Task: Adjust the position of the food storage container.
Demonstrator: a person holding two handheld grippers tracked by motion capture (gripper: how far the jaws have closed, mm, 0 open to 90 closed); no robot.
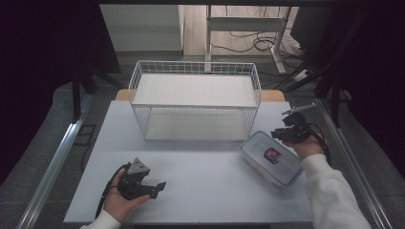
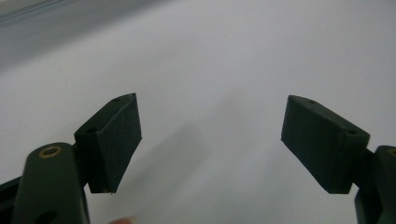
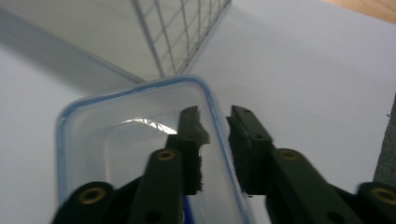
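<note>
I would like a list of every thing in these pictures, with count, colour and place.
Food box: one, clear with blue-edged lid, on the table at right, before the basket.
Wire basket: one, white, at the table's far middle.
Table: one, pale grey-white.
Desk frame: one, white, on the floor behind, with cables.
Right claw: one, black, jaws astride the box's lid rim.
Left claw: one, black, open over bare table.
</note>
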